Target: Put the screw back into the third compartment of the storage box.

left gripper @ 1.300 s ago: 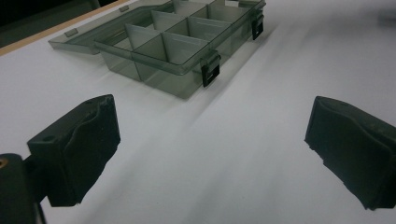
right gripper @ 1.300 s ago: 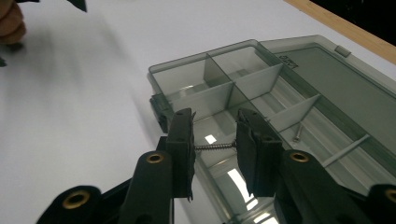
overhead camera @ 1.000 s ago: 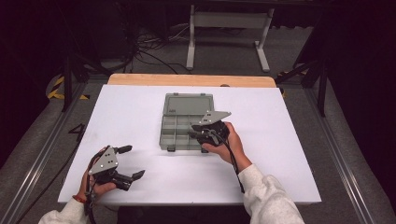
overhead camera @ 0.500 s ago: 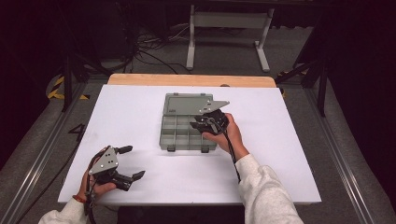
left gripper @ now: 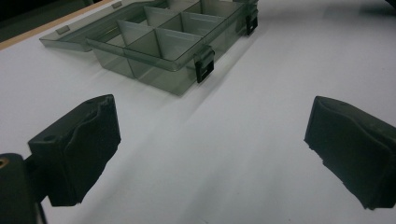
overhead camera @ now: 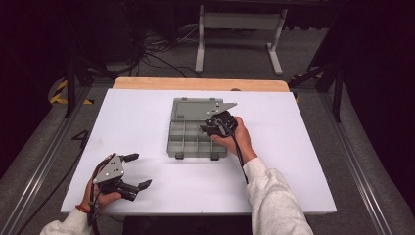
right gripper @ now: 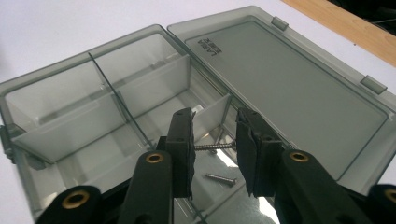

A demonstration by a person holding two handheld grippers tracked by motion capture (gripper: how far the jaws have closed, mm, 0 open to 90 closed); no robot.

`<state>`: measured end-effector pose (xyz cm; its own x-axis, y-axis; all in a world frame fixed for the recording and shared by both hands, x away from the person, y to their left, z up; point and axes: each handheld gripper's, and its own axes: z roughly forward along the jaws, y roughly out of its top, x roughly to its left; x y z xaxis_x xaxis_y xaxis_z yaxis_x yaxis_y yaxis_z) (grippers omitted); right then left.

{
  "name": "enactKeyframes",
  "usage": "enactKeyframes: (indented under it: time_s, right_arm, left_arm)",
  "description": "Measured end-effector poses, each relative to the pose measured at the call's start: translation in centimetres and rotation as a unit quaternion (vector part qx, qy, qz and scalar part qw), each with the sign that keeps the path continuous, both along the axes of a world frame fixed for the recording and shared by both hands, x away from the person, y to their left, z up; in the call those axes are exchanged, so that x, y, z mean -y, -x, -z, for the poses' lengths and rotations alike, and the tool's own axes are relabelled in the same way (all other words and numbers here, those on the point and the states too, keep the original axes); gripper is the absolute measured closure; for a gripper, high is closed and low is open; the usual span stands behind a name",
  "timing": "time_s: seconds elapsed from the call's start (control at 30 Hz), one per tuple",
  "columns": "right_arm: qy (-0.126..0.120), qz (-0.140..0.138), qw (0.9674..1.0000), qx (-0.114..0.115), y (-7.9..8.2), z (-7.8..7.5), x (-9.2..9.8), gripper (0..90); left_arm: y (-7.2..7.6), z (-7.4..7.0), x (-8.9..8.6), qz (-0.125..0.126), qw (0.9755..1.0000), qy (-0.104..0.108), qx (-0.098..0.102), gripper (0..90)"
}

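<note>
The right hand-held gripper point(right gripper: 214, 148) is clamped on a screw point(right gripper: 213, 146) above a compartment of the open organizer box point(overhead camera: 188, 142) in the middle of the desk point(overhead camera: 137, 117). Another screw point(right gripper: 219, 177) lies inside. The left hand-held gripper point(overhead camera: 138, 171) rests near-left, its jaws apart.

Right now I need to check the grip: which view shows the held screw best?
The right gripper view: the screw spans the right gripper's pads above the organizer box. From the high view it is too small to make out.
</note>
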<state>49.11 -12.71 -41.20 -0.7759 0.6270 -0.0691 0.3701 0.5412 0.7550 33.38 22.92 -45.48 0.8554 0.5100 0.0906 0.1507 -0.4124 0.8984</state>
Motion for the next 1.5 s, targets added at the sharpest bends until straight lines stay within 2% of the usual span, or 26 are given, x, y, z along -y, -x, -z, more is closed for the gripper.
enactKeyframes:
  time_s: [0.67, 0.93, 1.13, 1.23, 1.33, 1.5]
  right_arm:
    - [0.005, 0.006, 1.0000, -0.005, -0.3, 0.3, 0.0, 67.8]
    - [-0.001, 0.008, 0.9999, -0.009, -0.3, 0.4, 0.3, 64.7]
    - [-0.013, 0.012, 0.9998, 0.002, 0.1, -0.2, 0.9, 63.7]
    - [-0.019, 0.007, 0.9997, 0.014, 0.7, -0.4, 1.1, 63.3]
    - [-0.021, 0.001, 0.9995, 0.026, 1.3, -0.4, 1.4, 63.0]
    - [-0.028, -0.010, 0.9982, 0.052, 2.7, -0.9, 2.3, 62.8]
  left_arm:
    - [-0.1, 0.0, -0.1, -0.004, 1.0000, 0.001, -0.002, 4.3]
    - [-0.3, 0.0, -0.1, -0.003, 1.0000, 0.002, -0.002, 4.5]
    - [-0.6, 0.1, -0.3, -0.003, 0.9999, 0.007, -0.010, 4.4]
    - [-0.9, 0.3, -0.4, 0.012, 0.9993, 0.013, -0.032, 3.3]
    - [-1.1, 0.4, 0.0, 0.008, 0.9990, 0.007, -0.043, 3.1]
    - [-1.2, 0.3, 0.2, -0.001, 0.9994, -0.001, -0.034, 5.8]
